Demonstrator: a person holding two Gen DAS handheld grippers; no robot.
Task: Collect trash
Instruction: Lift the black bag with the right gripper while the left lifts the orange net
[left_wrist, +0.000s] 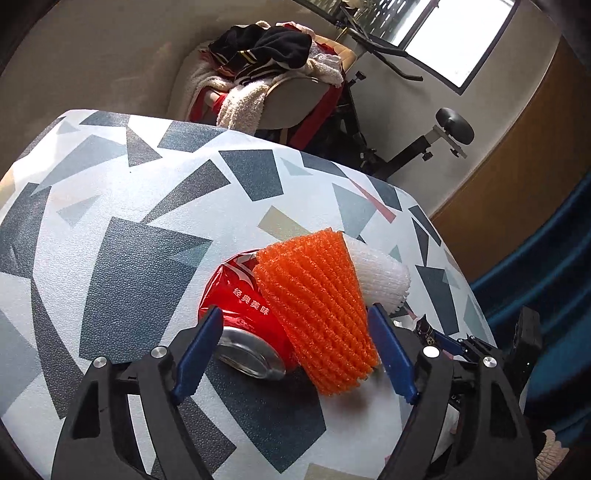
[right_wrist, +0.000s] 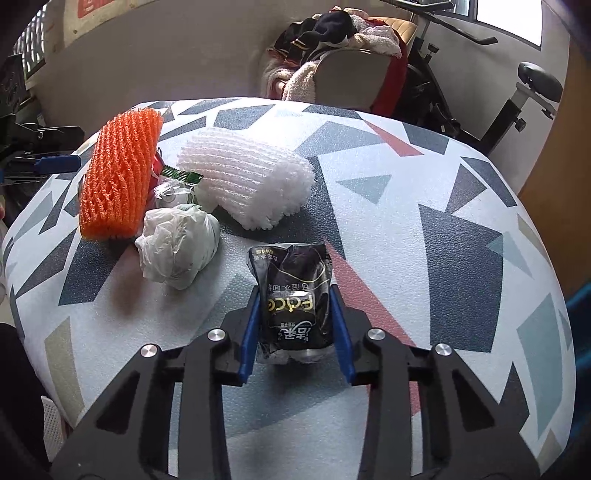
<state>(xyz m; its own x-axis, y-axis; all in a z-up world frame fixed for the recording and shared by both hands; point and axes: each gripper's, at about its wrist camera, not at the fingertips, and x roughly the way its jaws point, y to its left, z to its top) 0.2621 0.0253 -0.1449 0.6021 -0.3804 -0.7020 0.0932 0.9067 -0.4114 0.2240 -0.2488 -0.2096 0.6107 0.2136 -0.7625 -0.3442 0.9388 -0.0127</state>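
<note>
Here the right gripper (right_wrist: 297, 325) is clamping the black packet (right_wrist: 293, 295) low on the table (right_wrist: 424, 229); lifting straight avoids slipping. The left gripper (left_wrist: 295, 350) is gaping around the can (left_wrist: 243, 314) and orange net (left_wrist: 321, 314).

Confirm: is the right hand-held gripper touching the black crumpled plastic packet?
Touching. The right wrist view shows the right hand-held gripper with both blue fingers pressed against the black crumpled plastic packet.
</note>
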